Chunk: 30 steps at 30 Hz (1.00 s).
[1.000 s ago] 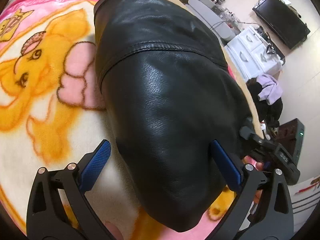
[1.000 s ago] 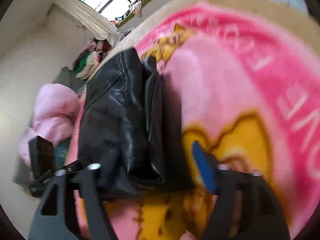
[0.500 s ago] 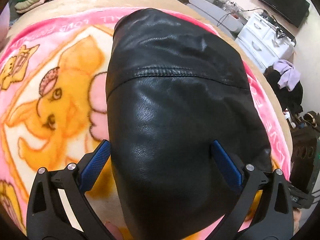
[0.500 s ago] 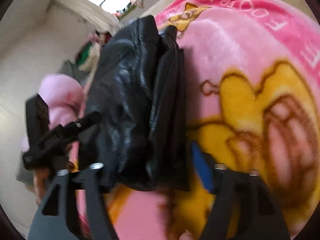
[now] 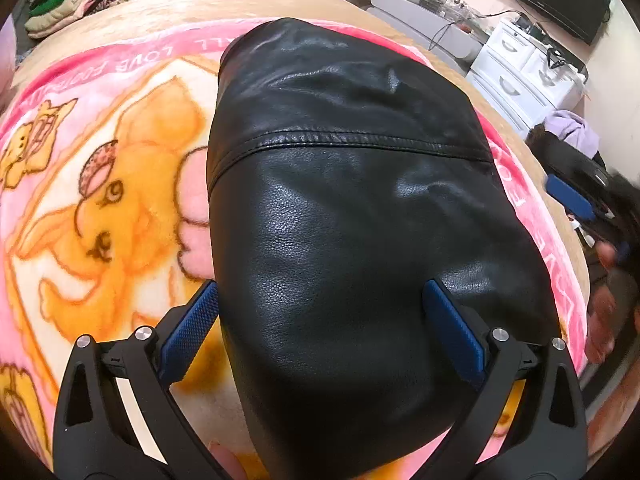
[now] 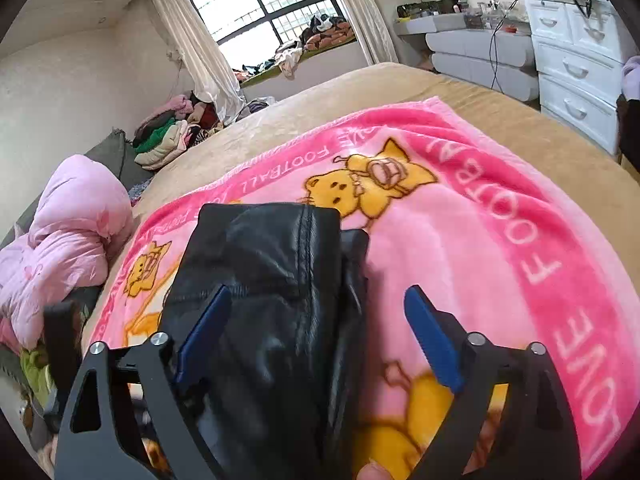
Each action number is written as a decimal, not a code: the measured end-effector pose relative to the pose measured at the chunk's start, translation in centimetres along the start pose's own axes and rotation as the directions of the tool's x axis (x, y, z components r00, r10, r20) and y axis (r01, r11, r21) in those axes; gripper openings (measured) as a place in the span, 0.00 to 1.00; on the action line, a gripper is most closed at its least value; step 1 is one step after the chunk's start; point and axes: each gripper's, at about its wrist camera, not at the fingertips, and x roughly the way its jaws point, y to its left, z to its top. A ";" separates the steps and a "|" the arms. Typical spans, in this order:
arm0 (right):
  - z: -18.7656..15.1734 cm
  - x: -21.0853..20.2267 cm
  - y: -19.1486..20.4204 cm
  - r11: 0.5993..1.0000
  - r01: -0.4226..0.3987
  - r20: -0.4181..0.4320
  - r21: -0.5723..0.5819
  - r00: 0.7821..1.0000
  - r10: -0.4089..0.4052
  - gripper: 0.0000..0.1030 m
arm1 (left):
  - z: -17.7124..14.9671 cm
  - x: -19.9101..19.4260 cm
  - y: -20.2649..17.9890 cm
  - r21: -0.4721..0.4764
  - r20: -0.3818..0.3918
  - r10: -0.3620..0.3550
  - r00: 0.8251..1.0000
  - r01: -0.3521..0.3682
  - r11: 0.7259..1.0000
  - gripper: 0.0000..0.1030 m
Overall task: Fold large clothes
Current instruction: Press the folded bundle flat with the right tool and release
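We are hovering both tongs, left tongs [image 5: 320,332] and right tongs [image 6: 316,332], spread apart and gripping nothing, over a folded black leather jacket [image 5: 352,220] lying on the pink blanket [image 6: 500,248] covering the bed [image 6: 440,92], seemingly checking the finished fold.

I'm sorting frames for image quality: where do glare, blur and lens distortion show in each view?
Left wrist view: soft glare patches on the black leather jacket; motion blur on the right gripper at the right edge; bed edges bow from the fisheye. Right wrist view: the window is overexposed, the jacket's near part is soft, and the pink blanket curves strongly.
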 end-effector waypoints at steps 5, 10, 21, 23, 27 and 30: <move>1.2 4.7 0.1 0.997 0.071 -0.044 -0.025 0.996 -0.072 0.70 | -0.3 -0.1 -0.2 0.013 0.008 0.003 1.000 -0.003 1.000 0.92; 1.1 5.3 0.9 0.999 -0.015 -0.049 -0.051 0.999 0.012 0.30 | -0.5 -0.4 -0.7 0.058 0.035 0.038 0.999 -0.040 0.998 0.92; 1.7 3.3 -1.9 0.971 -0.204 0.023 0.121 0.979 0.203 0.12 | -0.4 -0.5 -0.3 0.081 0.042 -0.004 0.999 0.001 0.997 0.92; 1.0 4.9 -3.3 0.978 -0.135 -0.037 0.156 0.989 0.143 0.12 | -0.6 0.0 -0.3 0.075 0.023 -0.024 0.999 0.022 0.997 0.92; 0.3 5.8 -3.8 0.993 -0.026 -0.075 0.114 0.997 0.035 0.19 | -1.0 0.1 -0.6 0.077 0.015 -0.045 0.999 0.044 0.996 0.92; -0.4 6.7 -3.6 0.995 0.042 -0.105 0.095 0.994 -0.032 0.23 | -1.0 0.1 -0.9 0.086 0.016 -0.037 0.999 0.036 0.996 0.92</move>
